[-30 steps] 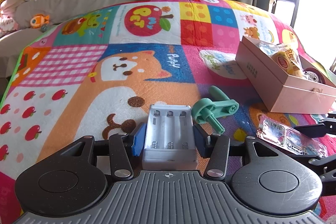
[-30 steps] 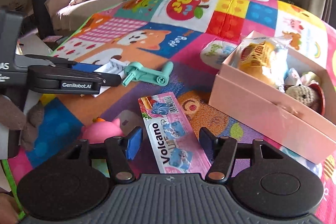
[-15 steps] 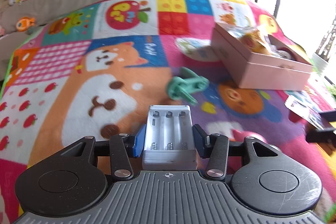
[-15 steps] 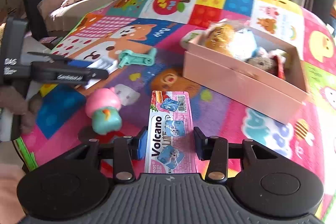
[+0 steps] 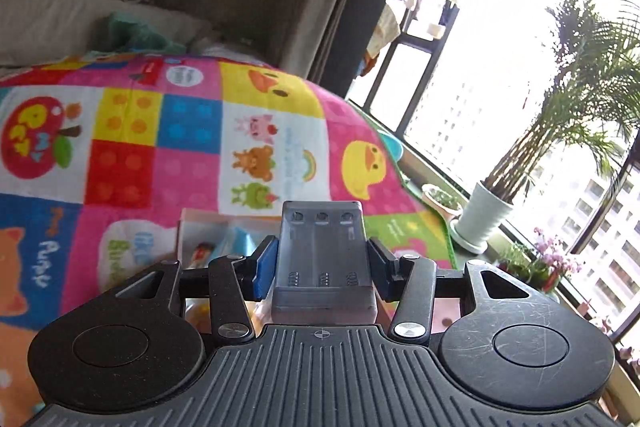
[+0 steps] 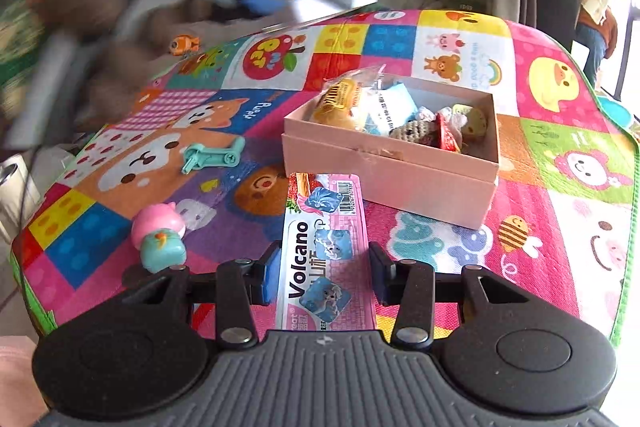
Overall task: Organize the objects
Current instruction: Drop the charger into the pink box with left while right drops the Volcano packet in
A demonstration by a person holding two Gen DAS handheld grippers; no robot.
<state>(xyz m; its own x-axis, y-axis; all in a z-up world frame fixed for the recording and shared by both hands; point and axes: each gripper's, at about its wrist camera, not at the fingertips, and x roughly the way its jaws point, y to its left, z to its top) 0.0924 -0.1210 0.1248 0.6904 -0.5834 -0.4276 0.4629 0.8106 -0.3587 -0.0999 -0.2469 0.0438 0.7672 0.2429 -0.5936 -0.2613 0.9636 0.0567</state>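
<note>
We hold the grey plastic battery case (image 5: 323,259) clenched in our left gripper (image 5: 323,261) above the pink cardboard box (image 6: 384,171), while our right gripper (image 6: 323,273) grasps the pink Volcano packet (image 6: 324,251), its jaws having just been closing

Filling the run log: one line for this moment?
left gripper: shut on battery case, above box | right gripper: shut on Volcano pack

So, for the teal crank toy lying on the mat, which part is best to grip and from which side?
Probably the straight flat bar of the teal crank toy, between its two round ends. It lies flat on the mat with clear space around it, so come from above, fingers across the narrow bar. The peg end looks less stable.
</note>
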